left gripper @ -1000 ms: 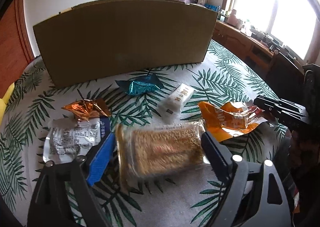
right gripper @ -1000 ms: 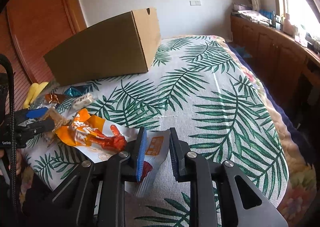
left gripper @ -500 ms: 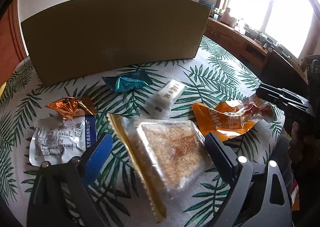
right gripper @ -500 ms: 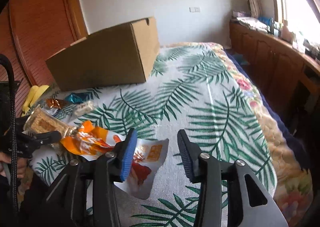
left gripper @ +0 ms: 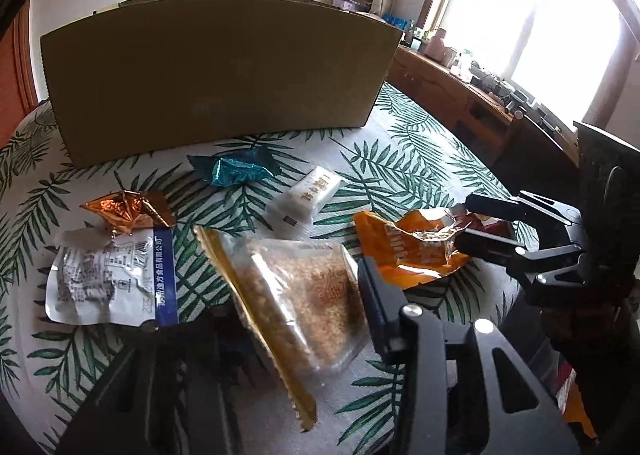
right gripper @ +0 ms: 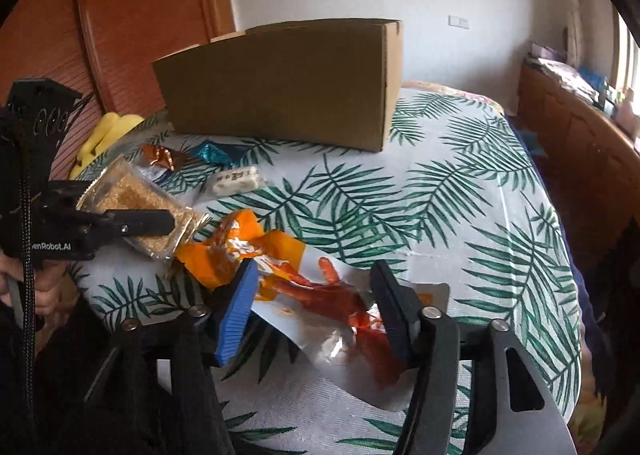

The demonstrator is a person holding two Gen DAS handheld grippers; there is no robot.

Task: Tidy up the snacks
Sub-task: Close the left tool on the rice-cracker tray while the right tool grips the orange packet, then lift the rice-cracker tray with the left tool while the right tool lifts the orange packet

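The left gripper (left gripper: pixel 304 319) has just been closing and now clamps the clear plastic packet of golden sesame brittle (left gripper: pixel 304 287), lifted and tilted above the palm-leaf tablecloth (left gripper: pixel 420 159). The right gripper (right gripper: pixel 316 311) has just been opening; its jaws stand released astride the orange-and-white foil snack pouch (right gripper: pixel 320 295), which lies on the cloth, apparently unpressed. The step in hand looks like gathering packets for the brown cardboard box (left gripper: pixel 216 83) behind. Next, the brittle likely needs carrying up over the box's wall, while the right jaws must close on the pouch
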